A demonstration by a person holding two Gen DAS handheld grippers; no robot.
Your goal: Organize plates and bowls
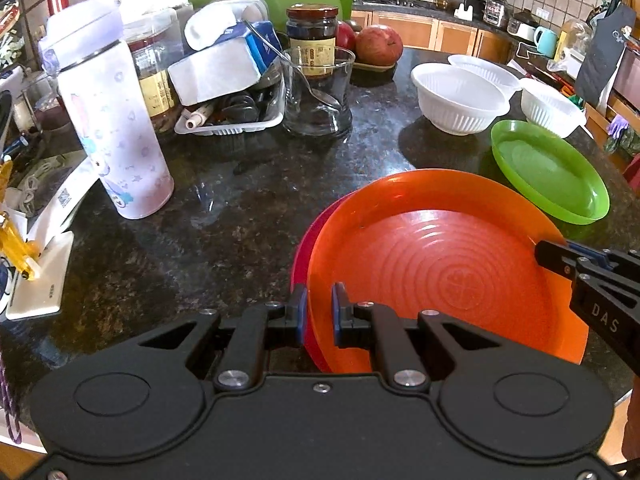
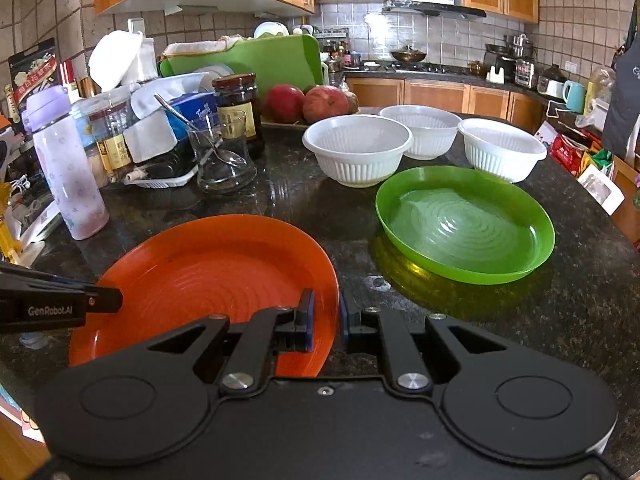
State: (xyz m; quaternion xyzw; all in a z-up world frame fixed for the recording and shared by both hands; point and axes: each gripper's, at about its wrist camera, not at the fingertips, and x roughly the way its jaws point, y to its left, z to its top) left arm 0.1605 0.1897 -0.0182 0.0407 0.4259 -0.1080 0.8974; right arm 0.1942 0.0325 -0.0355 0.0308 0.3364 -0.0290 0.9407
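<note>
Left gripper [image 1: 319,312] and right gripper [image 2: 326,316] each clamp opposite rims of orange plate [image 2: 208,276]: light, stiff, slippery plastic; rim-hold judged adequate.

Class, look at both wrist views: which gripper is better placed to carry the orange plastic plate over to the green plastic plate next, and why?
Probably the right gripper. It grips the orange plastic plate at the rim nearest the green plastic plate; the left gripper holds the far rim.

On the dark speckled stone tabletop [image 2: 520,320], the round orange plastic plate [image 2: 208,272] lies left of the round green plastic plate [image 2: 464,224] — three white ribbed plastic bowls [image 2: 356,148] stand behind, the clear glass tumbler [image 2: 224,160] further left.
</note>
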